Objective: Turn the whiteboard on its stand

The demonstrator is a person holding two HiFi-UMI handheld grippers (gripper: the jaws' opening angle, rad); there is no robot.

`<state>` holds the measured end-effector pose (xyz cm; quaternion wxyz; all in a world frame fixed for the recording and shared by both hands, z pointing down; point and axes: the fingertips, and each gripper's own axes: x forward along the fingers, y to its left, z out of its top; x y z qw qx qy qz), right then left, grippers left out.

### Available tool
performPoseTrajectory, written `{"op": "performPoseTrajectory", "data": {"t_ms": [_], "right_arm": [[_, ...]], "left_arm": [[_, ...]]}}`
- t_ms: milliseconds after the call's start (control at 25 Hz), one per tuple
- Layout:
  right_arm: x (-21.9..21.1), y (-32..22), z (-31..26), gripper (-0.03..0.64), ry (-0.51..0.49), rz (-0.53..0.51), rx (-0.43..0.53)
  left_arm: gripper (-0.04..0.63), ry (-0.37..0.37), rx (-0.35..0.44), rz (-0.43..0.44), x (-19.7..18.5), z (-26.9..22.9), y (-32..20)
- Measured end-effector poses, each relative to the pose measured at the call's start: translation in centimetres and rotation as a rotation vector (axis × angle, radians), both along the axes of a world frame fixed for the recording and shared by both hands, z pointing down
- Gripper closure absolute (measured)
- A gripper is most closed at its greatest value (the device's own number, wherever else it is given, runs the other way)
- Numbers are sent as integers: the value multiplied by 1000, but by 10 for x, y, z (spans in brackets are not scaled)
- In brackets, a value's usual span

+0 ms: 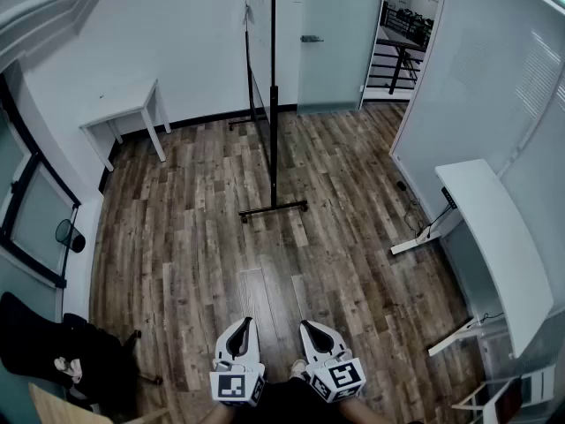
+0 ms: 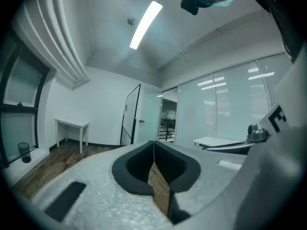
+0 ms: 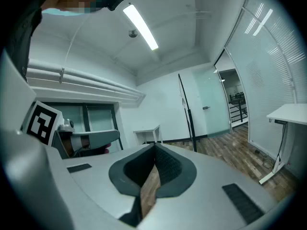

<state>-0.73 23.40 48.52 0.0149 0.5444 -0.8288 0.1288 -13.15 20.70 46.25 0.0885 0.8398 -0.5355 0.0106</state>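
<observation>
The whiteboard [image 1: 259, 25] stands edge-on on its black stand [image 1: 273, 140] in the middle of the room, well ahead of me. Its foot bar [image 1: 274, 209] rests on the wood floor. In the left gripper view the whiteboard [image 2: 130, 119] shows far off, left of a glass door. In the right gripper view only its thin black stand [image 3: 188, 116] shows. My left gripper [image 1: 242, 327] and right gripper [image 1: 313, 329] hang side by side at the bottom of the head view, far from the board. Both are shut, tips touching, with nothing held.
A small white table [image 1: 124, 113] stands at the back left wall. A long white desk [image 1: 494, 228] runs along the right wall. A glass door [image 1: 331, 34] and an open doorway [image 1: 402, 34] lie behind the board. A dark chair [image 1: 62, 352] sits at the lower left.
</observation>
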Motion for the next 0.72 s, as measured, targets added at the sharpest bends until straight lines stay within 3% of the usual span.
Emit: {"op": "performPoseTrajectory", "data": {"t_ms": [160,720], "right_arm": [[4,-4,-2,606,-5,0,-3],[40,4,-2,606,-37,-17,8]], "left_arm": [[577,18,36,29,10,-2,-4],[577,9,16,-1,45,2,5]]}}
